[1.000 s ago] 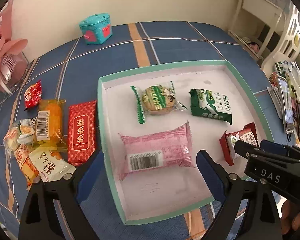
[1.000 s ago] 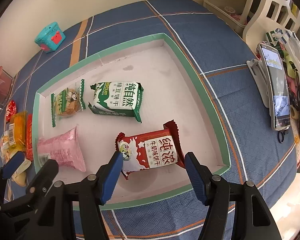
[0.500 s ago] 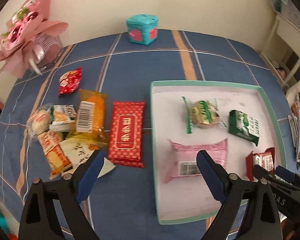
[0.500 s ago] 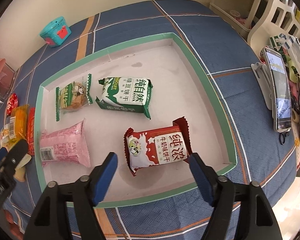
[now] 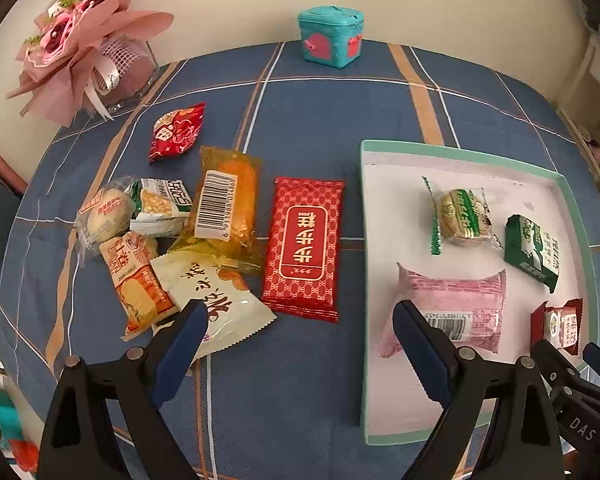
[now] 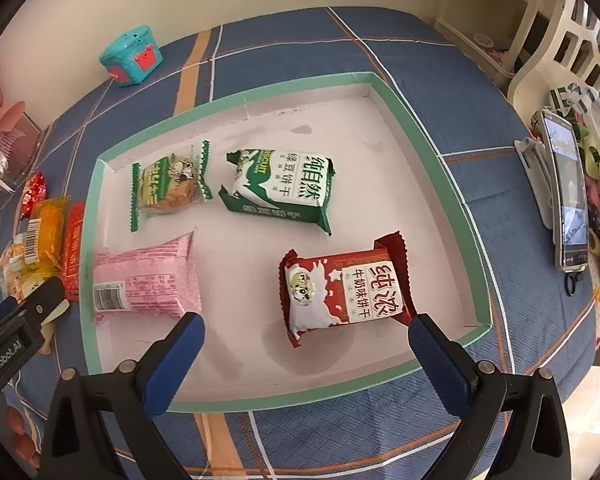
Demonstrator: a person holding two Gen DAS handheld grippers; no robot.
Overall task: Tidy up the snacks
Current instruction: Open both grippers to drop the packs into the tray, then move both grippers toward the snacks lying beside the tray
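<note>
A red-and-white foil-wrapped biscuit packet (image 6: 346, 288) is seen lying in the green-rimmed white tray (image 6: 428, 152), just beyond the released, freshly widened right gripper (image 6: 306, 346)

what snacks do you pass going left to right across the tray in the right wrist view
pink pack → clear green-edged biscuit → green pack → red milk biscuit pack

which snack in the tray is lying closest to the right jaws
The red milk biscuit pack, lying loose just ahead of the open right gripper. The pink pack, green biscuit pack and clear-wrapped cake lie farther off.
</note>
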